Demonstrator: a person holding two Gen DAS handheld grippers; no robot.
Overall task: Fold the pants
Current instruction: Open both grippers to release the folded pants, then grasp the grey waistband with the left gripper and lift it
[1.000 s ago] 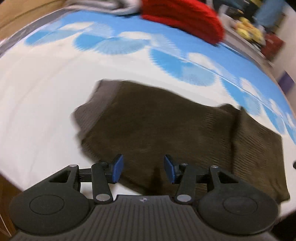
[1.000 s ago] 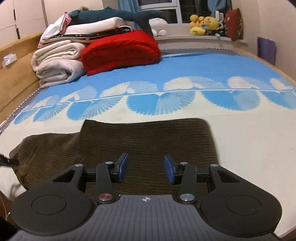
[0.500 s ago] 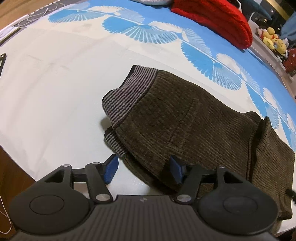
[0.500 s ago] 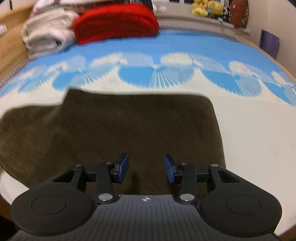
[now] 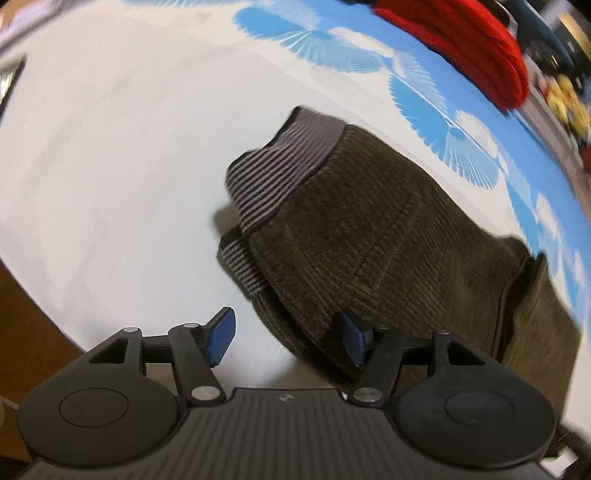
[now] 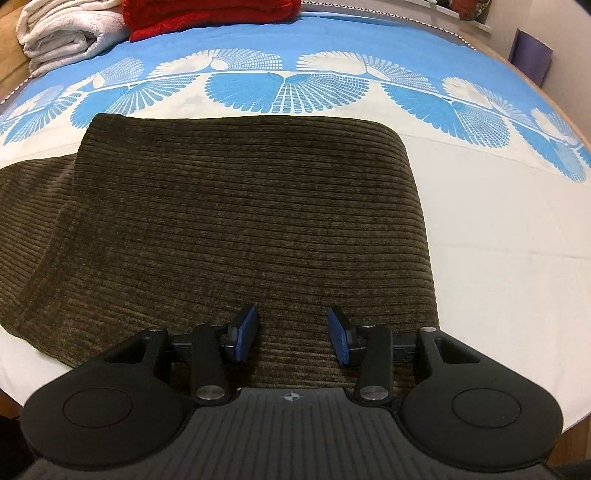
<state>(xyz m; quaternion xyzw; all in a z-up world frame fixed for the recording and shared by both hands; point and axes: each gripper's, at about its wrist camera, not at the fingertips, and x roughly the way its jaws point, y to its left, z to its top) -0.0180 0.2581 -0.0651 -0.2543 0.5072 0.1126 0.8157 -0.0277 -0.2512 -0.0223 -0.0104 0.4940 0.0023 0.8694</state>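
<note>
My left gripper (image 5: 286,341) is over the near edge of the bed (image 5: 110,155), jaws wide apart and just opened further, with nothing pinched. Its left pad is over bare sheet; the right pad sits at the edge of the brown corduroy pants (image 5: 369,240), whether touching I can't tell. The striped grey waistband (image 5: 280,173) is rumpled and doubled over itself, facing the bed's open white stretch. My right gripper (image 6: 291,336) hangs above the folded leg end of the pants (image 6: 240,221), jaws parted, pads clear of the cloth. The pants lie flat along the near edge, their far fold just short of the sheet's blue fan border. At the far left corner: a red blanket (image 6: 207,14) and white blankets (image 6: 62,33).
</note>
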